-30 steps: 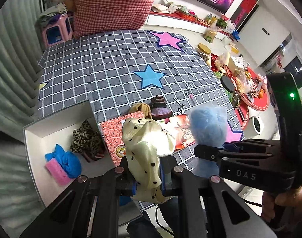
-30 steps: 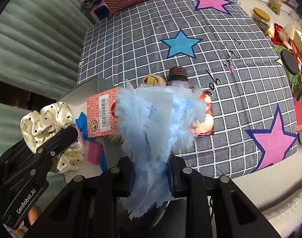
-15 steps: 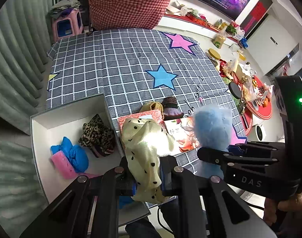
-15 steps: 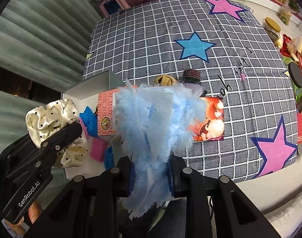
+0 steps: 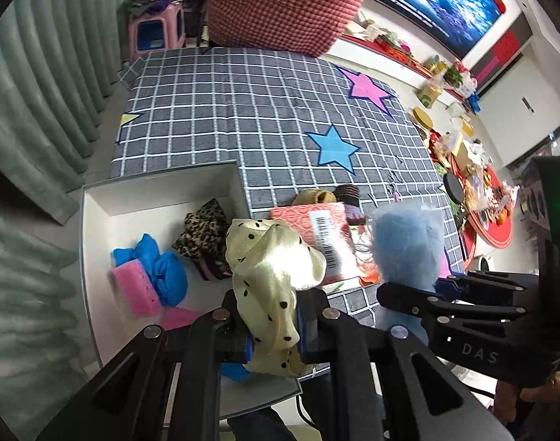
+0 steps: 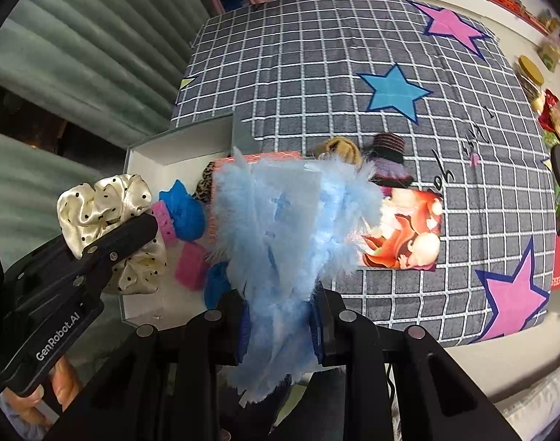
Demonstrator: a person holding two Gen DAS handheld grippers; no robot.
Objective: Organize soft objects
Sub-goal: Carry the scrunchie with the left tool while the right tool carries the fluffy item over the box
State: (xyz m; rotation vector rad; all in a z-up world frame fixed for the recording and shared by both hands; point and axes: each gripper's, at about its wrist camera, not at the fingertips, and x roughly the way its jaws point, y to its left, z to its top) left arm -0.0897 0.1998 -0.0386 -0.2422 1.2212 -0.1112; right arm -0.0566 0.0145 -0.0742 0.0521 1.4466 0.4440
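The left gripper [image 5: 272, 341] is clamped on a limp, slippery-looking cream satin scrunchie [image 5: 270, 268] above the white box [image 5: 96, 198], while the right gripper [image 6: 280, 330] pinches a light, compressible blue fluffy piece [image 6: 283, 228] mid-bunch, judged secure.

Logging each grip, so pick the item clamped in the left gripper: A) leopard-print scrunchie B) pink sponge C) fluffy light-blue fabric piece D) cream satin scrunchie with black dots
D: the left gripper is shut on the cream satin scrunchie with black dots, while the fluffy light-blue fabric piece sits in the right gripper.
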